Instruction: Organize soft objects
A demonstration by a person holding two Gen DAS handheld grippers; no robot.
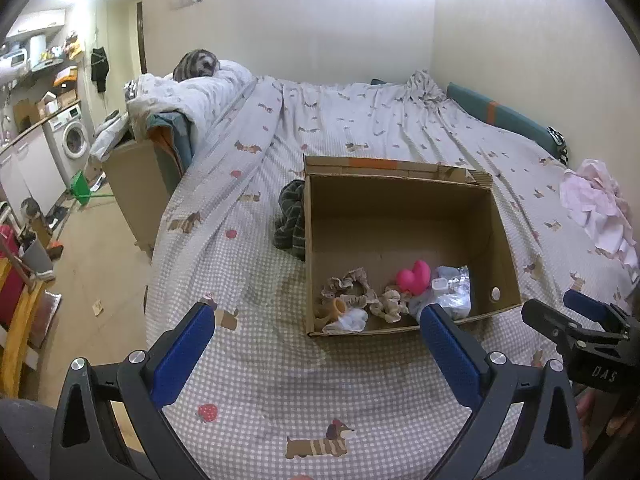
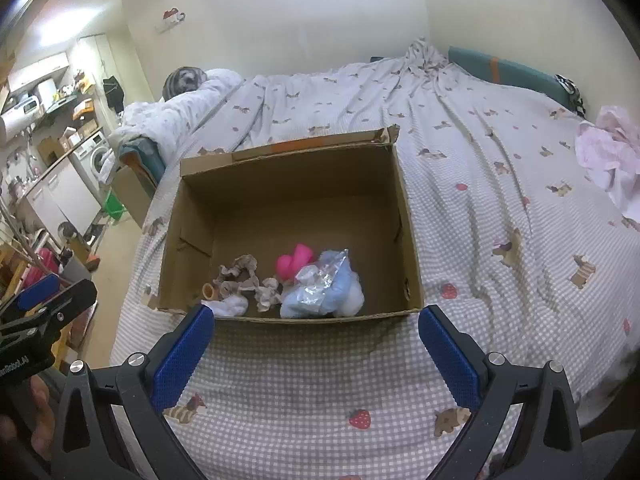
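A wide bed (image 1: 360,128) fills both views, covered in a checked sheet printed with small dogs and strawberries. On it, just ahead of me, sits an open cardboard box (image 2: 200,216), its near wall facing my tongs. Along the box floor near that wall lie the soft things already gathered: beige scrunchies (image 2: 240,276), a pink heart-shaped toy (image 2: 294,266), a pale blue bundle in clear plastic (image 2: 320,292), and a small white cloth (image 2: 230,304).

Outside the box, a dark striped garment (image 1: 290,216) lies touching its left wall, and a crumpled pink cloth (image 1: 596,208) sits well apart on the right side of the bed.

My left tongs (image 1: 316,336) and right tongs (image 2: 316,340) both hang spread wide and empty, just short of the box.

Risks, as I judge them: the light box could slide or tip on the soft bedding if a finger catches its wall, and the slippery plastic could slip from a grip.

The striped garment is half hidden behind the box. A small orange item (image 2: 208,291) by the scrunchies is too unclear to name.
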